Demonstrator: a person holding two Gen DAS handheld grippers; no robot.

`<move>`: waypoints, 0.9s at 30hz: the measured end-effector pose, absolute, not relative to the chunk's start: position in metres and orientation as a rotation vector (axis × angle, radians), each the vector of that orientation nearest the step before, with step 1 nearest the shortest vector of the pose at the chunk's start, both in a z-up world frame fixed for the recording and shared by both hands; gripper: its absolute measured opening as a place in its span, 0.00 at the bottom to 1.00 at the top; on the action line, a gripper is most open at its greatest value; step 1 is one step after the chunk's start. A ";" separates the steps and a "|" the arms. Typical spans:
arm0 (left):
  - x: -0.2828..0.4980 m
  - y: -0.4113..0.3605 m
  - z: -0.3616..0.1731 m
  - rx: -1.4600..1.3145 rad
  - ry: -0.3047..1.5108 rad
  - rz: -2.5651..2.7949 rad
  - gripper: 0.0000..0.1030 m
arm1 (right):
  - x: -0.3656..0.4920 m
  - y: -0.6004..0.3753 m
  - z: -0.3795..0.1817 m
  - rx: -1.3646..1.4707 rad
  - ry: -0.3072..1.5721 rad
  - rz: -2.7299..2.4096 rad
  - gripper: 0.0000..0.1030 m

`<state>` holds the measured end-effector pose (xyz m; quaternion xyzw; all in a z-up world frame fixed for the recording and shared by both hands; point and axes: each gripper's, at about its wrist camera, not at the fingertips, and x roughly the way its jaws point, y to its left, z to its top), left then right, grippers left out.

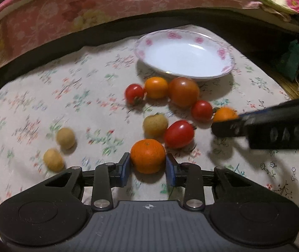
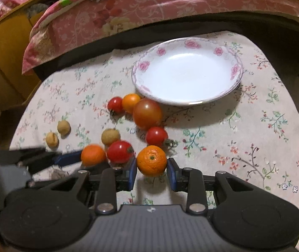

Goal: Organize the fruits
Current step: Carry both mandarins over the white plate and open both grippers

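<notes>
Fruits lie on a floral cloth in front of an empty white plate with pink flowers [image 1: 185, 54] [image 2: 187, 75]. My left gripper [image 1: 148, 166] is shut on a small orange mandarin [image 1: 147, 155], with both blue pads against its sides. My right gripper [image 2: 152, 171] is shut on another mandarin [image 2: 151, 160], which shows in the left wrist view [image 1: 225, 114] beside the right gripper's fingers [image 1: 229, 128]. Between them lie red tomatoes [image 1: 179, 134] [image 2: 120, 151], a large orange-brown tomato [image 1: 183, 91] [image 2: 147, 113] and tan longans [image 1: 155, 125] [image 2: 110, 136].
Two more longans [image 1: 65, 138] [image 2: 63, 127] lie at the left of the cloth. A pink floral quilt [image 1: 86, 10] hangs along the back edge. A yellow wooden cabinet [image 2: 4, 48] stands at the far left. The left gripper's body [image 2: 33, 157] is close to my right gripper.
</notes>
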<state>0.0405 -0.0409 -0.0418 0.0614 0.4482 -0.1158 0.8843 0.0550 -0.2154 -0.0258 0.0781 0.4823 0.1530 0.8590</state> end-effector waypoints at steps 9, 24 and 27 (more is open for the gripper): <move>0.054 -0.044 0.013 -0.020 0.886 -0.216 0.42 | 0.070 -0.233 0.011 0.181 0.920 0.283 0.39; 0.145 -0.081 -0.008 0.039 0.892 -0.243 0.41 | 0.138 -0.246 -0.016 0.137 0.937 0.241 0.39; 0.147 -0.087 -0.012 0.087 0.873 -0.249 0.40 | 0.142 -0.250 -0.023 0.151 0.947 0.238 0.39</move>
